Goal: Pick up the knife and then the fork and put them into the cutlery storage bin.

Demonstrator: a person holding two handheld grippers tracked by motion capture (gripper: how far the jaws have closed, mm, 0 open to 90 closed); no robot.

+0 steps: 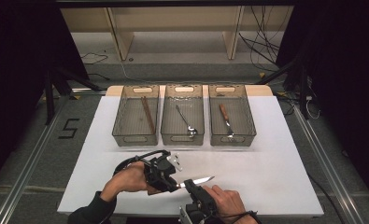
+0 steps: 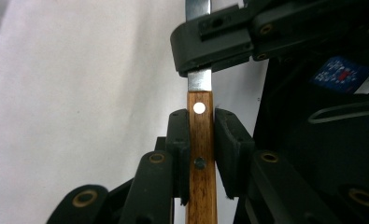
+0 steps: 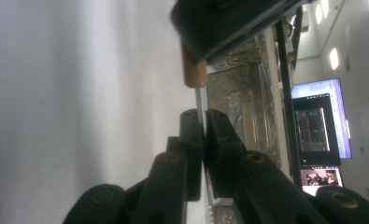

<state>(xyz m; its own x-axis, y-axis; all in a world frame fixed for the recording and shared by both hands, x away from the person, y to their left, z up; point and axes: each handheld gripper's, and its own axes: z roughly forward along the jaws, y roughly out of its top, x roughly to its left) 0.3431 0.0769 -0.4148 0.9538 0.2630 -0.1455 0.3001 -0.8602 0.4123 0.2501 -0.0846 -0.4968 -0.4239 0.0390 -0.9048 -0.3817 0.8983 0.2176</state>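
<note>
**Both jaws pinch one knife, mid-handover over the white table**

Both pairs of jaws are pressed onto the same knife (image 1: 197, 181). The left gripper (image 1: 173, 184) clamps the wooden handle (image 2: 201, 154) flat between its pads, and the right gripper (image 1: 188, 183) nips the steel blade (image 2: 200, 80) just past where the handle ends.

The white table (image 1: 275, 158) takes up most of the scene. At its twelve o'clock edge three clear bins sit side by side: the left bin (image 1: 136, 139) holds chopsticks (image 1: 148, 114), the middle bin (image 1: 182, 138) a spoon (image 1: 187, 122), and the right bin (image 1: 232, 139) a wooden-handled piece of cutlery (image 1: 226, 120) I can't make out for sure. It looks like a sort by kind, so I judge the knife is headed for that right bin.

The knife hangs just above the table at the six o'clock edge, handle towards nine, tip (image 1: 211, 178) towards about two. Holding it at both ends makes sense as a handover: the right bin lies on the right hand's side, and the blade offers a thin, flat grip while the handle is occupied.

The left hand (image 1: 128, 179) comes in from seven o'clock, forearm slanting inward, with the gripper pointing across towards three. The right hand (image 1: 226, 200) rises from six o'clock, its gripper angled up and left to meet the blade. The two grippers almost touch.
</note>
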